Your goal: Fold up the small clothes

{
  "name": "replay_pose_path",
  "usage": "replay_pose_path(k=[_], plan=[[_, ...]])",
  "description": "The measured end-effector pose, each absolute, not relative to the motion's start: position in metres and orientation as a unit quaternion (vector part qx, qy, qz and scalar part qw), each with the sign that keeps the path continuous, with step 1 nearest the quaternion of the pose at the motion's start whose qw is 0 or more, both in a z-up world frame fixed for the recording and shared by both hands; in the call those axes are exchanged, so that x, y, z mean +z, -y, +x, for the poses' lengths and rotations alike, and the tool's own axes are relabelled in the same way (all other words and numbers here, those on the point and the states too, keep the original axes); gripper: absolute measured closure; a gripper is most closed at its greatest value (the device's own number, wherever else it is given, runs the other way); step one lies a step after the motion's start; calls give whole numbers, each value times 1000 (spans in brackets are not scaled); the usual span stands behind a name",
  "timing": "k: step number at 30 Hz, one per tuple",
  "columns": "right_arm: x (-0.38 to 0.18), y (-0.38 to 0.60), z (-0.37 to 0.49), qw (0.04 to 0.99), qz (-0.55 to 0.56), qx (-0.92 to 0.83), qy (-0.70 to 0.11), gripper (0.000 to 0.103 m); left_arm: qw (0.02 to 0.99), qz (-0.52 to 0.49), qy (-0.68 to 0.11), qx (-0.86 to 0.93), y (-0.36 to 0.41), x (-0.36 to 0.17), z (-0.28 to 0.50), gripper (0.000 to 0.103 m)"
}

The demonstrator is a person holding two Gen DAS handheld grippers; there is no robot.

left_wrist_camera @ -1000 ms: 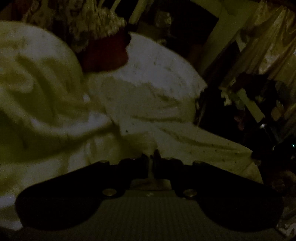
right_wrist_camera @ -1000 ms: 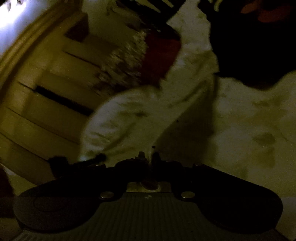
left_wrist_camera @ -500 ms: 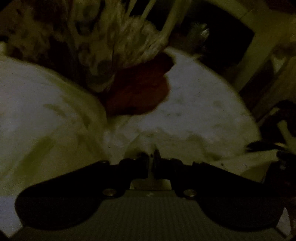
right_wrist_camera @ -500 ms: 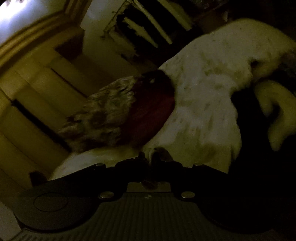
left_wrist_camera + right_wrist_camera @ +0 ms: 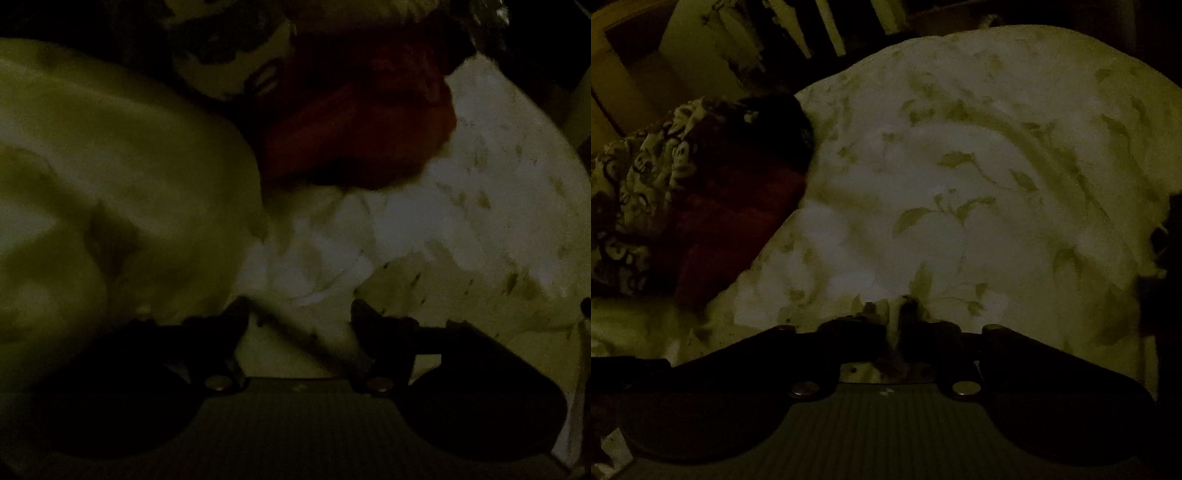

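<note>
The room is very dim, with a yellow-green cast. In the right wrist view, pale vertical slats [image 5: 827, 26] stand against darkness at the top, beside a light wall [image 5: 690, 62]. A wooden frame or panel [image 5: 605, 74] fills the upper left corner.

Left tool [image 5: 299, 314] jaws just opened wide; right tool [image 5: 895, 314] jaws narrowly parted, just opening.

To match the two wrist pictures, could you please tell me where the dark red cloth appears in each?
Left wrist: dark red cloth upper centre-right.
Right wrist: dark red cloth left of centre.
Shared landmark: the black-and-white patterned fabric on its left in both views.
</note>
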State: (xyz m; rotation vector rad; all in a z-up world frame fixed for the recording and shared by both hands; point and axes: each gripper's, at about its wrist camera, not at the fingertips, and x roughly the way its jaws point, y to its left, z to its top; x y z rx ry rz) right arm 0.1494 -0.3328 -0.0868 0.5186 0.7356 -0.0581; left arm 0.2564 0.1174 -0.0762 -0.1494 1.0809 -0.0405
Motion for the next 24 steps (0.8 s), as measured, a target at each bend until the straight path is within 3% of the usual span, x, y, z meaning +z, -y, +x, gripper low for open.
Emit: replay_pose_path(k=[1,2,3,4,6,8,10,11,13,17,20,21,22,24], plan=[[-84,333,146,907,245,-35,-339,50,858,-75,-507,-21,-118,-72,255,39],[-78,332,140,918,235,-49,-317,39,866,-69,-495,-16,-117,-66,252,39],[-70,331,135,927,226,-61,-292,20,878,-53,-476,-10,-115,-57,246,36],[-64,329,128,936,216,-68,-268,7,892,-27,-451,-9,-109,-47,240,26],[-51,318,117,952,188,-46,-238,12,915,38,-400,-31,-92,-29,217,18],[-41,295,110,962,128,27,-239,28,920,105,-367,-85,-71,-20,192,18],[-36,266,100,966,59,80,-239,51,910,136,-373,-121,-52,-24,179,31],[-37,254,96,964,39,99,-243,54,892,136,-403,-155,-44,-32,178,38],[-46,233,99,950,4,148,-273,62,855,129,-464,-192,-31,-57,184,67],[-78,208,118,925,-37,169,-337,61,827,193,-506,-150,-13,-104,203,67],[-99,198,139,911,-63,164,-372,61,848,176,-493,-85,-25,-108,229,57],[-103,196,146,911,-71,158,-374,61,862,170,-475,-54,-33,-104,235,46],[-105,197,155,914,-69,152,-370,61,876,163,-453,-19,-40,-100,242,28],[-102,199,167,926,-58,130,-350,60,901,169,-398,44,-51,-89,246,10]])
